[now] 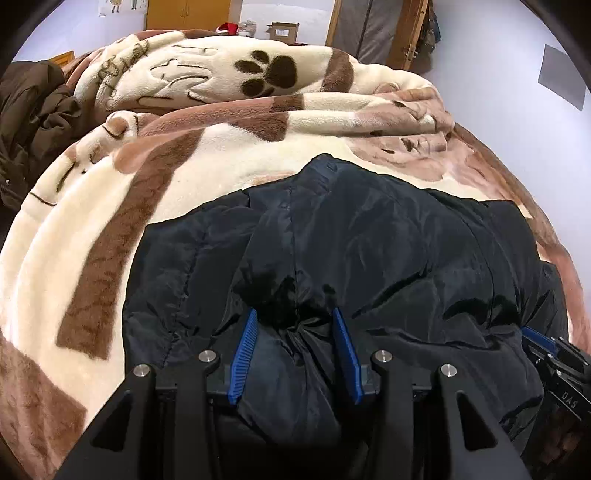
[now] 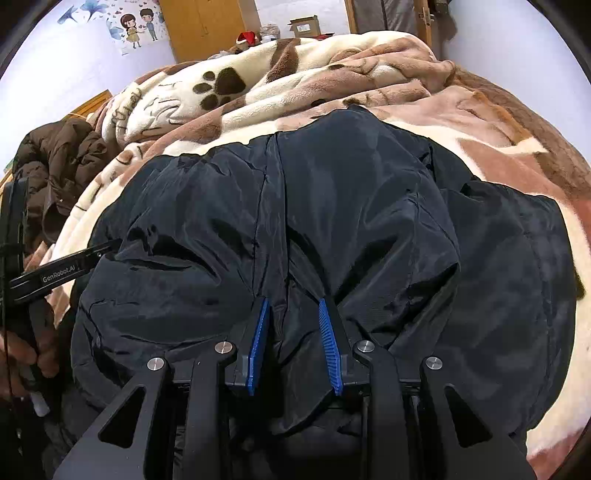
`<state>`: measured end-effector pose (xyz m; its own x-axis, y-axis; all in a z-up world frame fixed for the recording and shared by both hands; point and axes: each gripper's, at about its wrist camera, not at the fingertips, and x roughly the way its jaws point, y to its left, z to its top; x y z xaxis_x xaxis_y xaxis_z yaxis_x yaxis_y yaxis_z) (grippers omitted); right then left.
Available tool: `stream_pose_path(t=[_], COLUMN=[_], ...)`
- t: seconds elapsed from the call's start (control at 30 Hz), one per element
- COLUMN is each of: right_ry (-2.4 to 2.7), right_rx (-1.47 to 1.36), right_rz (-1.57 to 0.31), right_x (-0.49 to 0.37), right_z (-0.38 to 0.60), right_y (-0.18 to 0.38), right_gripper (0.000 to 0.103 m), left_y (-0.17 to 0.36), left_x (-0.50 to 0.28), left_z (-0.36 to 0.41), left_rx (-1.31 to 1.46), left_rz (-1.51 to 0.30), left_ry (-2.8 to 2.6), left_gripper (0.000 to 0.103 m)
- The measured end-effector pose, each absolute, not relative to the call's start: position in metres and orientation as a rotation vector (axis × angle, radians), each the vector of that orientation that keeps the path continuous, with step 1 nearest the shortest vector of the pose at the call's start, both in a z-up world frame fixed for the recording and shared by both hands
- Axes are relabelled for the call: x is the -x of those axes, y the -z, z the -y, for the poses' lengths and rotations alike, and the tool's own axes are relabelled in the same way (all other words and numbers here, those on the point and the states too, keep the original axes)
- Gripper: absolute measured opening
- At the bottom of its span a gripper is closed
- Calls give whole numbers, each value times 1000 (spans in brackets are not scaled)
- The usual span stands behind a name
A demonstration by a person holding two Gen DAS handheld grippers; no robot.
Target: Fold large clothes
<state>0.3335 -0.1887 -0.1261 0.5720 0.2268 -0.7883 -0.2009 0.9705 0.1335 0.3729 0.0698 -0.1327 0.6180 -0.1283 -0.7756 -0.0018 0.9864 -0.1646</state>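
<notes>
I see the black padded jacket (image 1: 369, 251) lying spread on the bed, over a cream and brown fleece blanket (image 1: 155, 184) with a paw print (image 1: 267, 72) toward 12 o'clock. In the left wrist view, my left gripper (image 1: 293, 315) has its blue fingers (image 1: 245, 347) clenched on a bunched fold of the jacket near the hem edge closest to me; the fabric puckers tightly between them. In the right wrist view, my right gripper (image 2: 293, 304) is likewise clamped on a narrower pinch of the same jacket, creases fanning out from its fingers (image 2: 328, 343) toward 12 o'clock. Both grips sit on the near edge, side by side: the right gripper shows at 4 o'clock in the left view, the left one at 9 o'clock in the right view, with a hand (image 2: 22, 354) around its handle. A brown padded coat (image 2: 62, 158) lies crumpled at the bed's 10 o'clock side, apart from the black jacket. Beyond the bed at 12 o'clock stand a wooden cabinet (image 2: 210, 26) and an open cardboard box (image 2: 304, 26); a cartoon poster (image 2: 136, 26) hangs on the wall at 11 o'clock.
</notes>
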Motion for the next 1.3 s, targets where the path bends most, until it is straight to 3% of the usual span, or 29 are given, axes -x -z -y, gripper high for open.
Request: stream_pose_path(t=[0.17,0.3,0.47,0.63,0.83,1.1,1.3], right_ry=[-279,-255,-181,-186,-160,-251,-303], right_rx=[-35,-41,-13,-88,-67,-83,-38], right_rz=[-814,-781,-868,-877,-884,-773,-900], right_x=[-328,-372,-434,-432,-434,-357,-333], right_z=[194,196,210,242,237,225,193], right_y=[69,52,91,144,147,63,107], right_gripper=[29,30,30,30,30,32,32], left_y=[91,72,103,143,143,71,114], left_x=[-365,-394,-443,-446,-445,-360,-328], left_z=[-72,-59,-48,-39,-36,-40,3], left_rx=[160,151,136,87,67,117,54], left_rz=[-820,-781,-841,-818,-807,-703,-827], left_ry=[105,121,99,100,87,215,296], left_gripper=[45,45,45,45,45,45,45])
